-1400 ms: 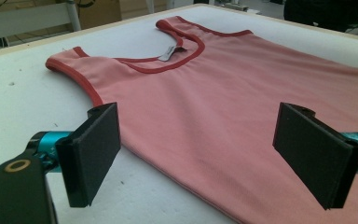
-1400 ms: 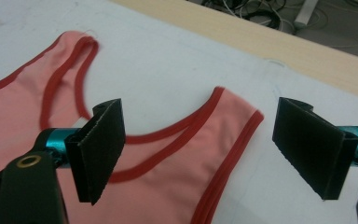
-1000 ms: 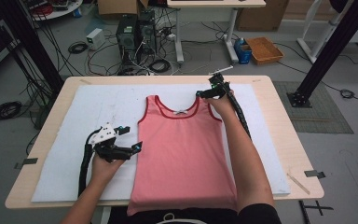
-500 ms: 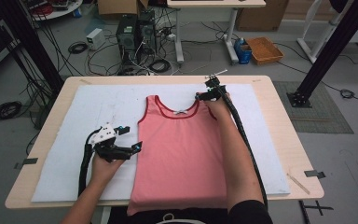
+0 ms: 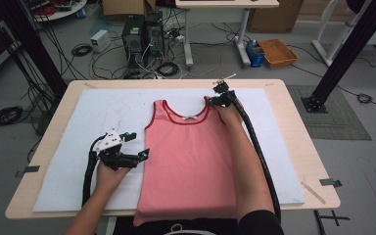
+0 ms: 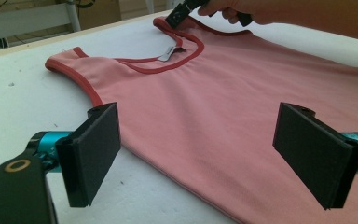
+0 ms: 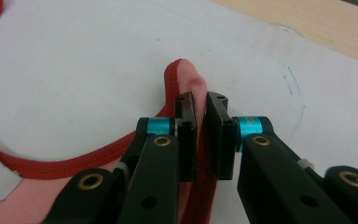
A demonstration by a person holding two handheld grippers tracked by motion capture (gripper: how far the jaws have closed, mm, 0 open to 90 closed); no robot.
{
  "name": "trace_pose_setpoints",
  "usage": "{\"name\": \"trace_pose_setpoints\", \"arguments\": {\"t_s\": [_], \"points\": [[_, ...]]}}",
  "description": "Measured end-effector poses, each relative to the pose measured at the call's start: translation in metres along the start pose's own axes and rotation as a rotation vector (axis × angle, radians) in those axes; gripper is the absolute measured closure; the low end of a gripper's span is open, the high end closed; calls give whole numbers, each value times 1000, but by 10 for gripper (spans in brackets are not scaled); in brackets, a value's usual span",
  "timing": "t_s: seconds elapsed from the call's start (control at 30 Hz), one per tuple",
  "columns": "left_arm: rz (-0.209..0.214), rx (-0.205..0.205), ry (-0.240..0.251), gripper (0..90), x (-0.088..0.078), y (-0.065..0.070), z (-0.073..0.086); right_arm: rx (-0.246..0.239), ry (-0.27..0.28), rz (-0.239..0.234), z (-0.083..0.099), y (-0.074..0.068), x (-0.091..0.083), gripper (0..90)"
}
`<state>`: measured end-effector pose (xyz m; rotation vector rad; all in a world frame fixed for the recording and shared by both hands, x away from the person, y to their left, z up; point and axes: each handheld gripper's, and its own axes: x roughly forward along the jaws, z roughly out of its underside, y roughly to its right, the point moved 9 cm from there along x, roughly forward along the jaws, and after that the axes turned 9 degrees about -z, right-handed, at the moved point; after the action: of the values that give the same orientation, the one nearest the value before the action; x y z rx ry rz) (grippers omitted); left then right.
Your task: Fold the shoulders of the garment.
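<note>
Pink tank top (image 5: 191, 156) on white mat (image 5: 78, 122), wooden table (image 5: 293, 127) beneath

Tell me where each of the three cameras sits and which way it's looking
High view: above the person's side, looking forward and down on the table; both forearms show.
Left gripper view: on the left gripper, facing across the pink tank top; open jaws show.
Right gripper view: on the right gripper, jaws just closed on the shoulder strap.
Shared: the left gripper view and high view both show the right gripper at the strap.
</note>
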<state>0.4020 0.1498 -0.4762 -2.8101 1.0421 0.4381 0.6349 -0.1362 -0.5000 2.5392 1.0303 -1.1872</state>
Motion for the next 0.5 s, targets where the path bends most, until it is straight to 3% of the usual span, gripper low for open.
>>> {"name": "trace_pose_setpoints", "arguments": {"t_s": [0.17,0.5], "points": [[0,-3,1,151,0,0,0,-4,42,-36,-7,-10,-13,834],[-2,1,0,151,0,0,0,-56,121,-84,-10,-41,-59,835]]}}
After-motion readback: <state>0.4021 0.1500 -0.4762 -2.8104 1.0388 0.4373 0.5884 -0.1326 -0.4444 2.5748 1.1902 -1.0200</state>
